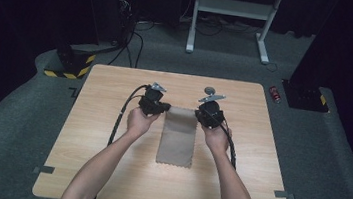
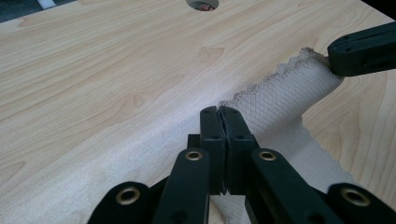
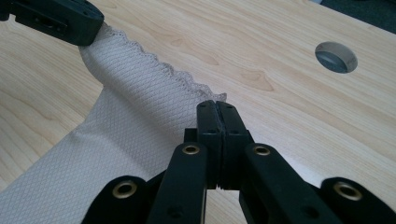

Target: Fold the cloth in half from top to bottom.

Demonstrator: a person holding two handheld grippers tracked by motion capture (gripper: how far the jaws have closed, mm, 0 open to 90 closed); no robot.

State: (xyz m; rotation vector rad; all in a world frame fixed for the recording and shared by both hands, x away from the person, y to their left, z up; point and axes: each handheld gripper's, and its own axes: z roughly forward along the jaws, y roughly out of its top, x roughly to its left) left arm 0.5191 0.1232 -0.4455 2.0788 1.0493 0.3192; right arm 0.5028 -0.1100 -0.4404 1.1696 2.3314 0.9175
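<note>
Wooden table (image 1: 106,172), one, with one round hole (image 1: 210,90) near its far edge. One beige cloth (image 1: 177,137), scallop-edged, lying mid-table, far edge lifted. Two grippers: left gripper (image 1: 163,107) and right gripper (image 1: 200,113), each with jaws pinched tight on one far corner of the cloth.

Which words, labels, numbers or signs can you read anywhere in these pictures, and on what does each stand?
None can be read: the cloth, the table and both grippers carry no lettering. The small red thing on the floor is too small to read.
</note>
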